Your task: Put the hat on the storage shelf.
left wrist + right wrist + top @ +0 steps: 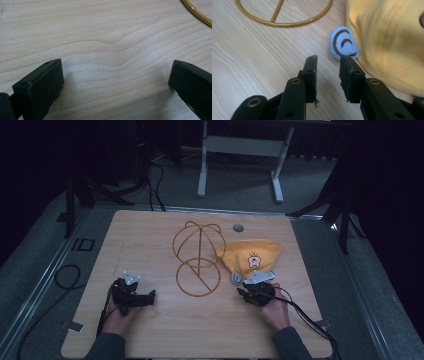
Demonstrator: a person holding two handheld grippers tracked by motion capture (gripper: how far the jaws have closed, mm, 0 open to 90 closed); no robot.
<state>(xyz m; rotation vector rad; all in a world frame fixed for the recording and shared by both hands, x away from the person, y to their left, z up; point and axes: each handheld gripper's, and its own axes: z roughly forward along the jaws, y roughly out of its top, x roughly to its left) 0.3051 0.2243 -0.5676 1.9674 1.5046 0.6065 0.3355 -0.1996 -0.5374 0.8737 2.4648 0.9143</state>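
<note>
A yellow cap (252,256) with a small cartoon patch lies on the wooden table (150,235), right of centre. A light blue ear (344,43) with brown arcs sticks out from the cap's (392,37) near edge. Left of the cap stands a gold wire hat stand (197,257) with a domed frame over a ring base (284,23). My right gripper (328,60) is open with a narrow gap, its tips just short of the blue ear and nothing between them. My left gripper (116,72) rests low over bare wood at the left (150,296), jaws wide open, with the stand's ring (197,12) off to its right.
A round grommet hole (238,227) sits near the table's far edge. Beyond the table stands a white desk frame (202,170) on grey carpet. Black tripod legs flank both far corners. Cables (65,275) lie on the floor at the left.
</note>
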